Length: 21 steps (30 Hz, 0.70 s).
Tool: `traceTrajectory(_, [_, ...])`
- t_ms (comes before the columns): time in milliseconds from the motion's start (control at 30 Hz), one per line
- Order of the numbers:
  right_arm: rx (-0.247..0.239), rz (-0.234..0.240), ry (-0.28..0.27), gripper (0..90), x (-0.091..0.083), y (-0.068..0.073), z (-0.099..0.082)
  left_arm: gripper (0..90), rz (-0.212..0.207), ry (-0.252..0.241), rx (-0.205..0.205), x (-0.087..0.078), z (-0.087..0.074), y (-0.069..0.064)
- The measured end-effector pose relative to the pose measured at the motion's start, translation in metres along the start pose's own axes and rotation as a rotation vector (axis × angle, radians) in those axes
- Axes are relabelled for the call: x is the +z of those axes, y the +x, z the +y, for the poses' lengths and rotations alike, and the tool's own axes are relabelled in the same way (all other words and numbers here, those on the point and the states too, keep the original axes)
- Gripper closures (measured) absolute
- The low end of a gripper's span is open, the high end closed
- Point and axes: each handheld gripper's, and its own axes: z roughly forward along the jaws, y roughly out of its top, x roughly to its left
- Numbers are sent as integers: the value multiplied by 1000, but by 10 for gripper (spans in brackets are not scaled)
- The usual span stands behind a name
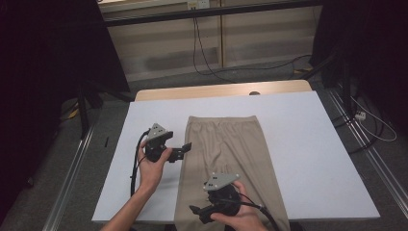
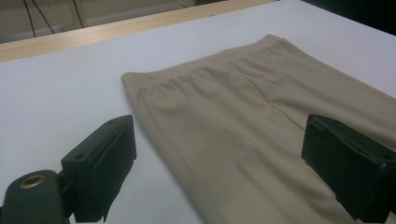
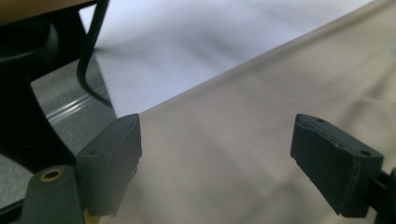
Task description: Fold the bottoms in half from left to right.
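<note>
White table (image 1: pixel 312 159) bears tan trousers (image 1: pixel 226 149) — both hand-held grippers, left (image 1: pixel 185 149) and right (image 1: pixel 197 211), gape empty.

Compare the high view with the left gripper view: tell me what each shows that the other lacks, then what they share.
High view alone: the person's left hand and right hand, the right gripper low over the trousers' leg end, the dark floor and wall cables.

Left gripper view alone: a close look between the left gripper pads, jaws wide apart, at the gathers in the waistband.

Both: the beige trousers lying flat on the white table with its wooden far edge.
</note>
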Motion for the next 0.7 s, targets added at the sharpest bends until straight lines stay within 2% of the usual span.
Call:
traceTrajectory(33, [0,0,0,155,0,0,0,103,0,0,0,0,0,0])
traceTrajectory(67, [-4,5,24,141,8,3,3,103,7,-3,5,9,3,4])
traceTrajectory(100, [-4,5,24,141,8,3,3,103,7,-3,5,9,3,4])
traceTrajectory(133, [0,14,52,142,18,7,5,103,8,-4,1,17,5,8])
traceTrajectory(167, [0,14,52,142,18,7,5,103,8,-4,1,17,5,8])
traceTrajectory(200, [-11,14,66,165,25,11,6,103,7,-7,-5,24,7,10])
traceTrajectory(267, [-46,15,65,298,29,16,7,103,14,0,7,30,8,11])
traceTrajectory(300, [-46,15,65,298,29,16,7,102,14,0,7,30,8,11])
traceTrajectory(367, [-74,36,88,421,38,27,11,100,14,1,11,34,8,13])
traceTrajectory(400, [-93,39,96,487,41,31,11,99,8,-3,-2,35,7,13])
traceTrajectory(433, [-93,39,96,487,41,31,11,99,3,-2,-16,35,6,14])
traceTrajectory(467, [-106,37,106,538,49,40,11,85,-4,7,-19,35,5,15])
traceTrajectory(500, [-106,37,106,538,49,40,11,85,-14,6,-32,36,4,15])
traceTrajectory(567, [-103,38,104,564,54,44,12,85,-16,18,-21,35,4,16])
traceTrajectory(633, [-99,22,103,568,59,45,14,85,-12,10,-33,34,3,16])
traceTrajectory(667, [-86,8,104,519,63,46,13,85,-4,12,-28,33,3,17])
traceTrajectory(700, [-86,8,104,519,63,46,13,85,-4,12,-28,33,3,17])
